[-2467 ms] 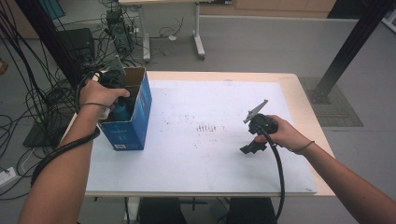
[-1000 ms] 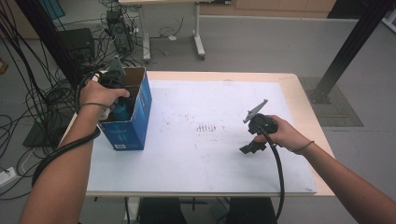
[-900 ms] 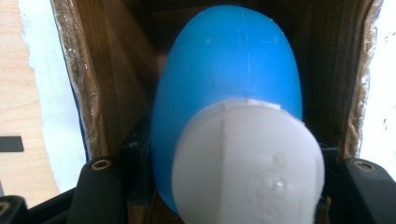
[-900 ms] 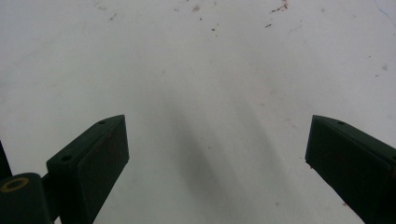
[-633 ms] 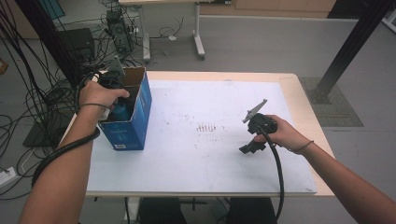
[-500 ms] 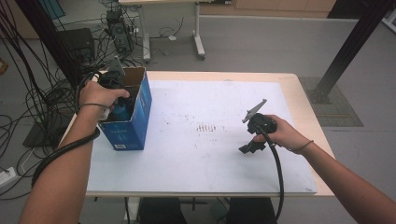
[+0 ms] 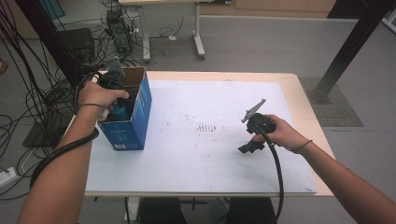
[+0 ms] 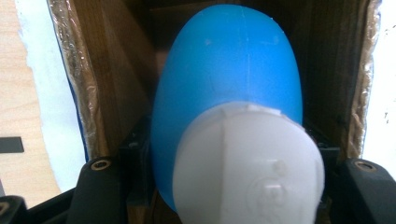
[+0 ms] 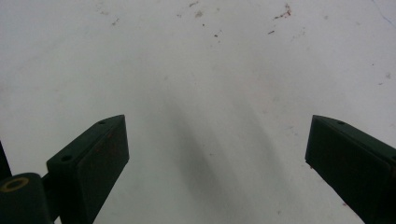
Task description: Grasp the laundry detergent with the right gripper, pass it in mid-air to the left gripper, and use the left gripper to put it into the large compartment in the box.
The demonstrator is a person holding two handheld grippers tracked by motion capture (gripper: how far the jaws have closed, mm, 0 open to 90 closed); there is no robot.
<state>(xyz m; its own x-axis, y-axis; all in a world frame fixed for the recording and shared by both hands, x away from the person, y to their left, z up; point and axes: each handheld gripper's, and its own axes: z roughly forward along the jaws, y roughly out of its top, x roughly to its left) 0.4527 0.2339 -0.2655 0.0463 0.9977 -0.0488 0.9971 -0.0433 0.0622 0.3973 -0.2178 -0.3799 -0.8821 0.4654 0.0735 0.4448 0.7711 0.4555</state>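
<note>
High view looks forward and down over the whole table (image 7: 205, 172). Gripper views sit close: left faces into the box (image 8: 112, 79) (table's 9 o'clock), right faces the tabletop.

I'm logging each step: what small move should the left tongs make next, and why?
Probably lift straight up: the left tongs are shut on the blue bottle with its white cap, inside the blue cardboard box, whose walls stand close on both sides.

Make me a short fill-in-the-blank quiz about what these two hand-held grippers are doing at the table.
1. The left gripper is shut on a blue bottle with a ____ cap.
2. That bottle sits inside a blue cardboard ____.
3. The right gripper hangs over the white table with its jaws ____.

Missing words: white; box; open
</note>
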